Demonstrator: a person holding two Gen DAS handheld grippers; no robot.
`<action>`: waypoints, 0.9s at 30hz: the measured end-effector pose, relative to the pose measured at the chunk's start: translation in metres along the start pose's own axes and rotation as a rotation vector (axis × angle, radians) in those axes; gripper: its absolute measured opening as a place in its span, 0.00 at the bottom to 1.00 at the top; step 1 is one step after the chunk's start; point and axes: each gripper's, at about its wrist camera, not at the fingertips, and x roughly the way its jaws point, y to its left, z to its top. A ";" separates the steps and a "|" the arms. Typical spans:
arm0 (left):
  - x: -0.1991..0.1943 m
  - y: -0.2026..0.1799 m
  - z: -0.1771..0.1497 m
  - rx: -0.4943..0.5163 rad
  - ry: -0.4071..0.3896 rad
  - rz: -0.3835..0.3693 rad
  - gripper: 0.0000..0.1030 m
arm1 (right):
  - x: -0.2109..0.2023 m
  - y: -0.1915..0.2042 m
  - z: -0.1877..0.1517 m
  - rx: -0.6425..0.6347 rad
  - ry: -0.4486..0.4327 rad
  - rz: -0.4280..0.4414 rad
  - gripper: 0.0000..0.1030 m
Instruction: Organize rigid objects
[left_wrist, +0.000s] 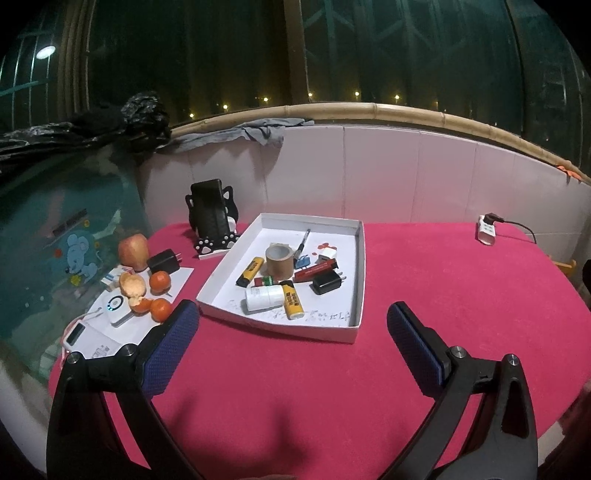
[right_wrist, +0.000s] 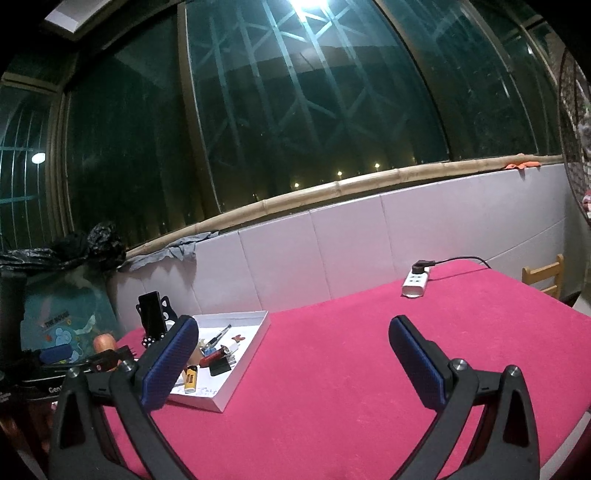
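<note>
Left gripper (left_wrist: 291, 325): blue-padded fingers (left_wrist: 173, 347) spread wide, nothing between them, hovering above the bare pink-red felt tabletop (left_wrist: 295, 387). Right gripper (right_wrist: 291, 339): blue pads (right_wrist: 417, 362) equally far apart, empty, raised over the same cloth.

Just beyond the left gripper's fingertips, a shallow white cardboard tray (left_wrist: 352, 328) resting flat on the table. Inside it, clustered toward the middle: brown roll of packing tape (left_wrist: 279, 260), yellow-and-black highlighter marker (left_wrist: 250, 271) to its left, second yellow marker (left_wrist: 291, 300) nearer the front edge and touching a small white cylindrical bottle (left_wrist: 263, 297), black square plug adapter (left_wrist: 328, 282), red flat stick (left_wrist: 314, 270), white cube charger (left_wrist: 328, 254), dark pen (left_wrist: 303, 243) toward the back.

Left of the tray, outside it: black phone on a black cat-shaped stand (left_wrist: 210, 221), reddish apple (left_wrist: 133, 251), whole and peeled tangerines (left_wrist: 159, 281), another black charger (left_wrist: 164, 260), white round-buttoned device (left_wrist: 117, 306) on white paper.

Far right near the tiled wall, white power strip (left_wrist: 487, 230) with black cable plugged in.
</note>
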 end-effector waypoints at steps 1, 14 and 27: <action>-0.001 0.000 -0.001 -0.001 -0.001 0.002 1.00 | -0.001 0.000 -0.001 0.000 0.000 -0.001 1.00; -0.019 0.001 -0.007 -0.014 -0.016 0.009 1.00 | -0.012 -0.010 -0.005 0.009 0.009 -0.014 1.00; -0.022 0.002 -0.006 -0.032 -0.016 0.010 1.00 | -0.018 -0.013 -0.006 0.010 0.006 -0.009 1.00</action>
